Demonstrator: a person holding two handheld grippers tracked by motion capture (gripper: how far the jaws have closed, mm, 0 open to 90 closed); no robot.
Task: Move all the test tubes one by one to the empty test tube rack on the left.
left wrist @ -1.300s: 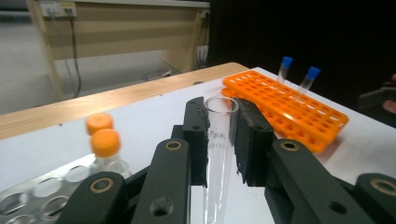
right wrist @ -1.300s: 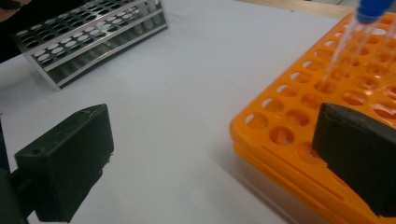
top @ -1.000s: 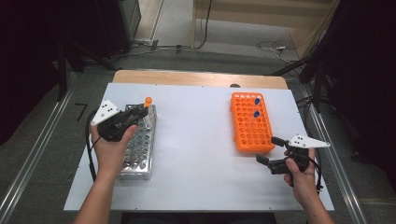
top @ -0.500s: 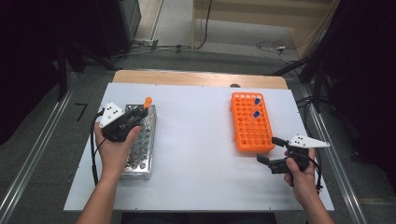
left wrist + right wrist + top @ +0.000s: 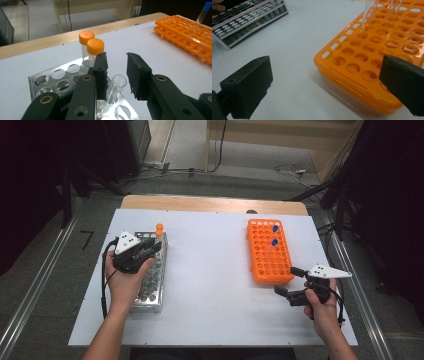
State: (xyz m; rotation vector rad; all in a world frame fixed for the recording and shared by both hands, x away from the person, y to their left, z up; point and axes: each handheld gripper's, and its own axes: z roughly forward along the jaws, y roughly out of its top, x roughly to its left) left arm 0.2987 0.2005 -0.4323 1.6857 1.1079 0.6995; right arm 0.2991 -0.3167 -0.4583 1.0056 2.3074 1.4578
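Here the left gripper [image 5: 117, 75] hangs over the perforated metal tube rack [image 5: 148, 280] on the white table [image 5: 210, 285], its jaws parted around an uncapped clear tube [image 5: 115, 88] standing in a hole, near two orange-capped tubes [image 5: 95, 47]. The right gripper [image 5: 289, 282] rests released, jaws wide, just beside the orange plastic rack [image 5: 267, 255] holding blue-capped tubes [image 5: 275, 228].

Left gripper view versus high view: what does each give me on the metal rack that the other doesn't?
Left gripper view alone: an uncapped clear tube standing in the metal rack between the open left gripper, and two orange caps, one behind the other. High view alone: the rack's whole length, and the right gripper open near the orange rack. Both share the metal rack, orange caps and orange rack.
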